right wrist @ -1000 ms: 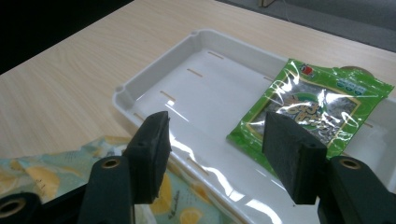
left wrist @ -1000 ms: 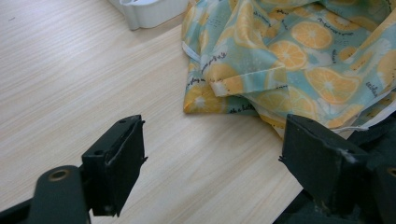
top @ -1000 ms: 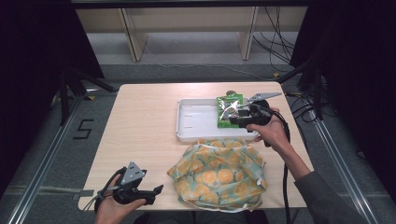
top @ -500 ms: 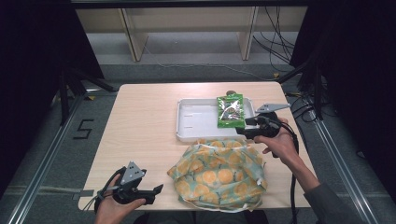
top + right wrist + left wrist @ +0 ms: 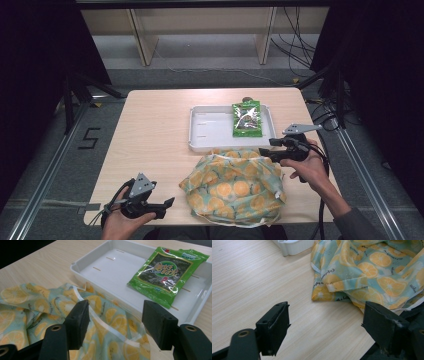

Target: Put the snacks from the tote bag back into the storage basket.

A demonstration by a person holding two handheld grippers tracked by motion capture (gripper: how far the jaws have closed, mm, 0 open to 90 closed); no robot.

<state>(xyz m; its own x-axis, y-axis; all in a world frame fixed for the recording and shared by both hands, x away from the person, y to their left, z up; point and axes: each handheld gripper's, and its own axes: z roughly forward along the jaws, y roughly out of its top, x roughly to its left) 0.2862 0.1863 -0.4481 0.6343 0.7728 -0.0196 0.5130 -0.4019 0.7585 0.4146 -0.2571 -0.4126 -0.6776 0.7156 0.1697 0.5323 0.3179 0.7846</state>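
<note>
We judge the unpacking part done — one snack packet lies flat in the tray, just beyond our right fingers, which stand wide apart and hold nothing above the bag's white-edged rim. Our left fingers also gape empty over bare bench, the bag just ahead of them. Whether the bag holds more — we cannot tell.

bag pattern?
Bag: light blue fabric with orange and lemon slices; clearest in the left gripper view.
</note>
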